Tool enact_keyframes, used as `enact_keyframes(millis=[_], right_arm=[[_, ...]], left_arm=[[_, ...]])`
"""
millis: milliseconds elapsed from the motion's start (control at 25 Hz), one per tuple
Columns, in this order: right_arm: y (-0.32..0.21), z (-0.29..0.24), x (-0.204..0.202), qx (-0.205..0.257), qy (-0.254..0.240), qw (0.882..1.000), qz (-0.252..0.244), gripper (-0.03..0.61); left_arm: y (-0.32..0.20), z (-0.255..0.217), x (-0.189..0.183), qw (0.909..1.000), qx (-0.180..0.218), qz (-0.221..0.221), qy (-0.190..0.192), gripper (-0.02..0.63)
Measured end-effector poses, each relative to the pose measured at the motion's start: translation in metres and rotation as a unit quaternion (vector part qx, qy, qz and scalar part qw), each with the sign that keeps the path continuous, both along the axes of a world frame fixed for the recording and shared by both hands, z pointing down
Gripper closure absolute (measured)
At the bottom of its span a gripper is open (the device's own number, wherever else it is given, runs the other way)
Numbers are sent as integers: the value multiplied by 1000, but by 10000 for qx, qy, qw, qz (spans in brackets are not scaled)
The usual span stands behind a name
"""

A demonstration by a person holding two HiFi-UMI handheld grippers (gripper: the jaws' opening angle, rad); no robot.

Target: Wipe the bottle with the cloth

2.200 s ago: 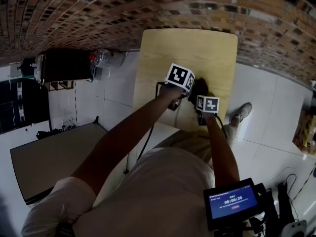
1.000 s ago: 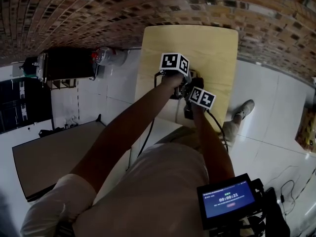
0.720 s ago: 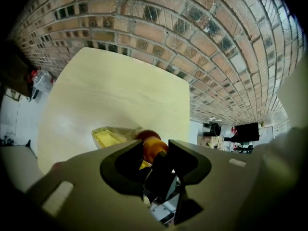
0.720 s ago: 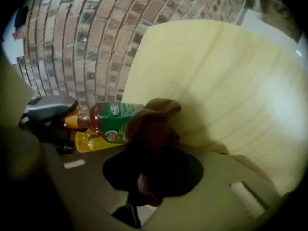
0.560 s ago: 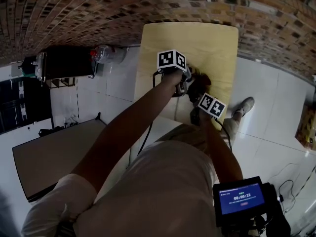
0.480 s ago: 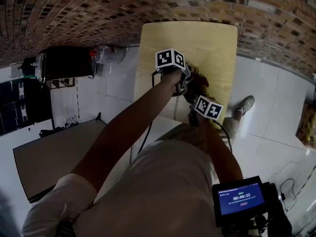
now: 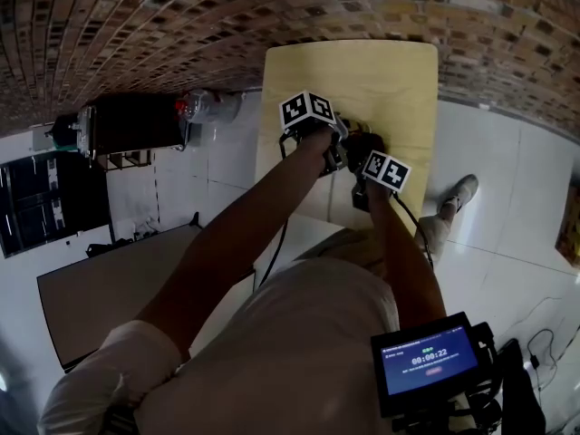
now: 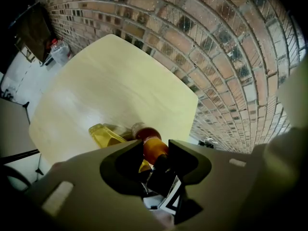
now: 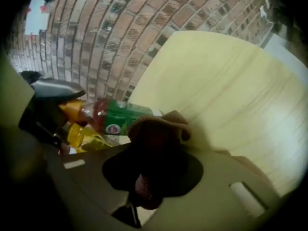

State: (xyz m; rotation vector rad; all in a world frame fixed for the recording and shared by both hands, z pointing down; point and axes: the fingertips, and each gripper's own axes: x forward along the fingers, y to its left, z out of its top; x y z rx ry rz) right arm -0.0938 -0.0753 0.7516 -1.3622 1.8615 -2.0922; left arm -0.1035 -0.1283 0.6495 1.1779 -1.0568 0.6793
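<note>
Left gripper (image 8: 156, 154) tight on the neck of the bottle (image 8: 147, 135), right gripper (image 9: 155, 150) tight on the cloth (image 9: 158, 131) against it.

Head view looks steeply down on the worktop (image 7: 390, 80) from afar. Left gripper view and right gripper view sit close, facing the brick wall (image 8: 231, 42); both share the bottle (image 9: 115, 117).

Before you was a pale wooden table (image 7: 381, 75) near a brick wall (image 7: 163, 25); on the white tiled floor (image 7: 503, 198) stood a black cabinet (image 7: 136, 123), a clear jug (image 7: 208, 107) just beside it.
</note>
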Motion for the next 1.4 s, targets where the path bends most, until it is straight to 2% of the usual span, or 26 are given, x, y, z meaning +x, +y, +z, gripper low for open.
enact_keyframes(millis=[120, 280, 480, 640, 800, 880, 960, 1080, 1120, 1200, 1320, 1400], right_arm=[[2, -2, 13, -160, -82, 9998, 120, 497], [0, -21, 21, 177, -234, 9995, 145, 497], [17, -44, 58, 503, -360, 9974, 360, 497], [37, -78, 106, 1033, 208, 9942, 194, 495], [57, -114, 151, 1417, 715, 9872, 140, 495], [65, -133, 174, 1544, 977, 9830, 166, 495], [71, -156, 193, 1701, 1237, 9774, 231, 495], [76, -195, 213, 1981, 1556, 9669, 413, 495], [77, -205, 219, 2067, 1626, 9636, 483, 495], [77, -223, 230, 2249, 1786, 9560, 607, 495], [83, -249, 239, 2500, 1964, 9454, 716, 495], [90, -270, 242, 2669, 1966, 9399, 817, 495]], left_arm=[[1, -2, 2, 9999, 29, 1, 116, 433], [-10, -1, -9, 9981, 302, 531, 52, 408], [-22, -20, -19, 9859, 1110, 1229, -257, 365], [-24, -48, -20, 9737, 1847, 1329, -95, 364], [-20, -77, -39, 9561, 2618, 1314, -75, 366], [-15, -94, -51, 9435, 3063, 1256, -140, 379], [-6, -113, -61, 9247, 3529, 1399, -275, 387], [10, -142, -72, 8914, 4152, 1758, -462, 401], [16, -149, -73, 8835, 4288, 1823, -488, 410], [29, -154, -76, 8772, 4403, 1854, -490, 428], [54, -158, -78, 8772, 4427, 1799, -458, 447], [66, -167, -75, 8730, 4506, 1810, -450, 457]])
